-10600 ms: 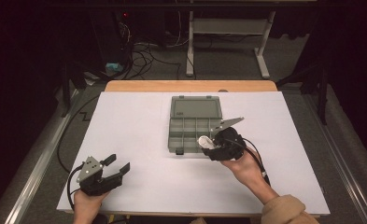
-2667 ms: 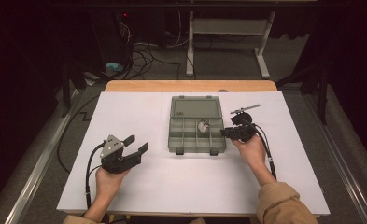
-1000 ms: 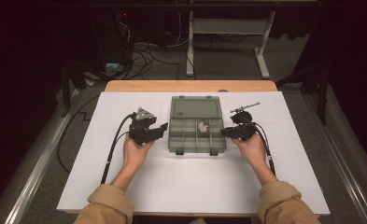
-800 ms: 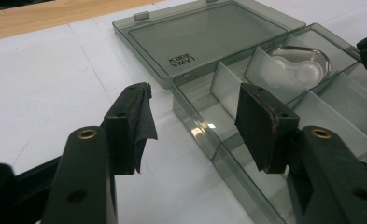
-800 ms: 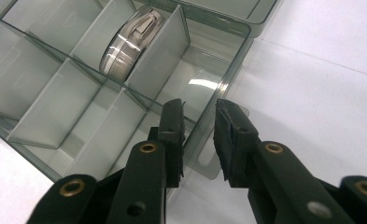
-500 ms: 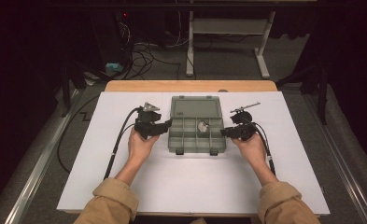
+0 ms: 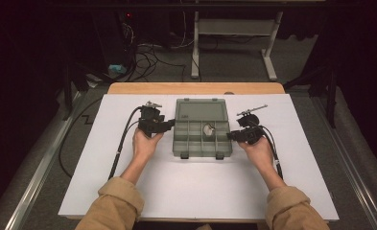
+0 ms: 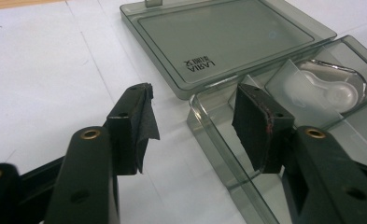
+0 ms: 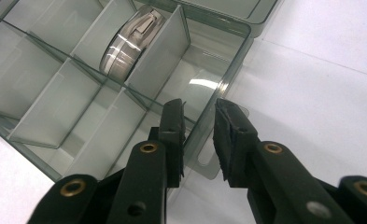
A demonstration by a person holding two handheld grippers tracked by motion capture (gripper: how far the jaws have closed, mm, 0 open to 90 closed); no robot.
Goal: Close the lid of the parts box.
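Note:
A smoky clear compartment box (image 7: 201,153) lies mid-table with its lid (image 7: 200,110) folded flat behind it. A silvery round object (image 7: 208,129) rests in one compartment. My left gripper (image 7: 170,124) stands open at the box's left wall. Its jaws have just been closing and straddle that wall (image 8: 205,125) without pressing it. The silvery object (image 8: 333,88) lies beyond them. My right gripper (image 7: 231,136) is at the right wall, open by a narrow gap. In the right gripper view my right gripper (image 9: 200,122) has one jaw inside the box (image 9: 228,70) and one outside.
The box sits on a white sheet (image 7: 195,191) over a table whose wooden edge (image 7: 195,88) shows at the back. A black cable (image 7: 121,143) trails from the left gripper. The floor behind holds cables (image 7: 147,52) and a white frame (image 7: 234,28).
The left hand has slid right until its gripper reached the box's left edge, and its jaws have narrowed a little. The right hand and the box have stayed put.

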